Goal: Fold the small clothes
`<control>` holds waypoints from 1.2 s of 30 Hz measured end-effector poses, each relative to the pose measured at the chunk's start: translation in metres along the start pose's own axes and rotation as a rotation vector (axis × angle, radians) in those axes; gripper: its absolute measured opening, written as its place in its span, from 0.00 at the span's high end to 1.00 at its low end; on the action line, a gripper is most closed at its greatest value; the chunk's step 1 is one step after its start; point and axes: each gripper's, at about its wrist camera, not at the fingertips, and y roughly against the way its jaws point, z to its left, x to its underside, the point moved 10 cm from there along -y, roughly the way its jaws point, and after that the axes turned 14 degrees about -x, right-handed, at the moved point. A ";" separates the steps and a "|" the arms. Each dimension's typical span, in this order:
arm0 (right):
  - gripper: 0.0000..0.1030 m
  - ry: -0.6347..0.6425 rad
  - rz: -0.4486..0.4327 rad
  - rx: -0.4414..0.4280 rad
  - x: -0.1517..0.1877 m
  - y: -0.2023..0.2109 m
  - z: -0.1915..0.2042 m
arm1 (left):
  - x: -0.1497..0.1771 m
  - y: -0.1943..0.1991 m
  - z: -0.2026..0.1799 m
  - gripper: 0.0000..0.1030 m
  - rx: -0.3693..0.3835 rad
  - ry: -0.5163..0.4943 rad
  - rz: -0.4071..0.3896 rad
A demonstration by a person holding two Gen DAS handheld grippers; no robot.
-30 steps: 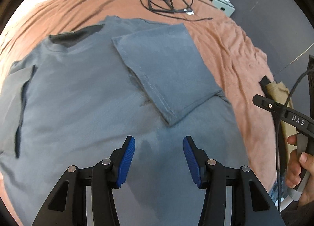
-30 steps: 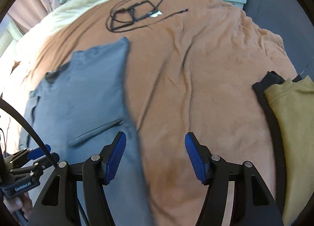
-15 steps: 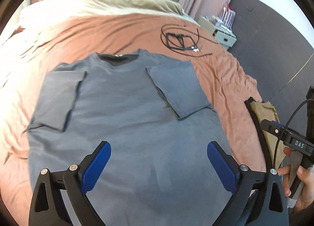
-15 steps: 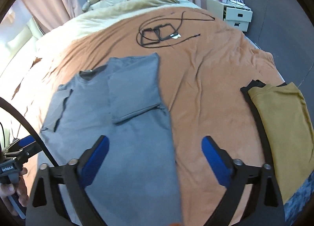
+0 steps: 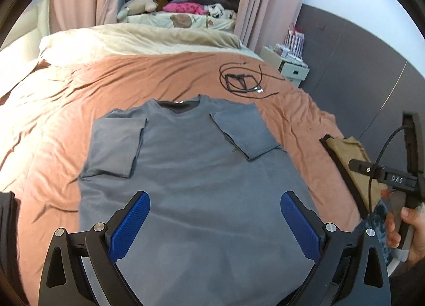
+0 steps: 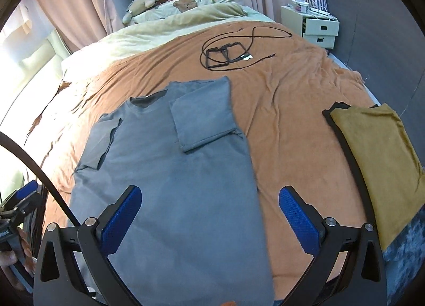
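Note:
A grey-blue T-shirt (image 5: 191, 173) lies flat on the brown bedspread (image 5: 106, 80), collar away from me, both sleeves folded in onto the chest. It also shows in the right wrist view (image 6: 170, 168). My left gripper (image 5: 215, 221) is wide open and empty, raised above the shirt's lower half. My right gripper (image 6: 209, 215) is wide open and empty, raised above the shirt's right edge near the hem. The right gripper's body shows in the left wrist view at the right (image 5: 393, 181).
A folded mustard garment (image 6: 377, 152) with a black one under it lies on the bed's right side. Black cables and frames (image 6: 228, 54) lie beyond the shirt. A white drawer unit (image 6: 316, 27) stands by the dark wall. Pillows and soft toys are at the back.
Both grippers have pulled back and up from the shirt, and their jaws have opened wider. The shirt has not moved.

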 end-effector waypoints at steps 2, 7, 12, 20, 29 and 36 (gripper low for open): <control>0.00 0.016 -0.005 0.009 0.007 0.008 0.006 | 0.004 0.011 0.008 0.03 -0.008 0.011 -0.020; 0.00 0.035 -0.039 0.000 0.022 0.030 0.020 | 0.017 0.041 0.029 0.03 -0.050 0.028 -0.077; 0.00 0.068 -0.074 0.006 0.039 0.054 0.027 | 0.034 0.071 0.041 0.03 -0.086 0.032 -0.129; 0.00 0.094 -0.117 -0.018 0.074 0.091 0.033 | 0.061 0.111 0.052 0.03 -0.081 0.052 -0.170; 0.00 0.095 -0.147 0.014 0.118 0.129 0.031 | 0.101 0.157 0.068 0.00 -0.074 0.107 -0.180; 0.00 0.105 -0.148 0.032 0.146 0.145 0.034 | 0.138 0.175 0.090 0.00 -0.096 0.130 -0.167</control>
